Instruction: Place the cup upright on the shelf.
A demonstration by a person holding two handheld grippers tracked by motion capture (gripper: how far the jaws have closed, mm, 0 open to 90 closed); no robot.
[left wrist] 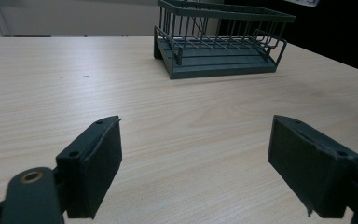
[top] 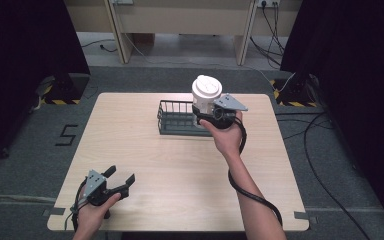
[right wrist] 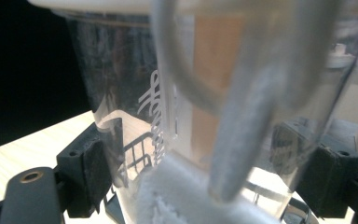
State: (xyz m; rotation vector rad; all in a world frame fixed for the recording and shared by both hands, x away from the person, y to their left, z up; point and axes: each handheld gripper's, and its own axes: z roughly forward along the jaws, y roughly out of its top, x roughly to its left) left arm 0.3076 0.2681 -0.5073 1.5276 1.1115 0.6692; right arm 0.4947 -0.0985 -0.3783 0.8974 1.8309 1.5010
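Taking the dark wire basket (top: 177, 117) as the landmark: the left gripper (top: 116, 179) is sitting well short of it, near the front-left corner of the wooden table (top: 170, 175), with the person's left hand (top: 92, 212) wrapping its body. Its jaws are standing wide apart with nothing between them, and in the left gripper view they are hovering low over bare wood, pointing toward the basket (left wrist: 219, 44) farther up the table.

Farther off, the right hand (top: 226, 135) is holding the right gripper (top: 205, 116) just at the basket's right end. Its jaws are clamping a clear plastic cup (right wrist: 205, 116) by its sides; the cup (top: 206, 95), topped with a white lid (top: 206, 86), is standing upright above the basket's right end. In the right gripper view a white printed logo (right wrist: 156, 119) is showing on the cup wall.
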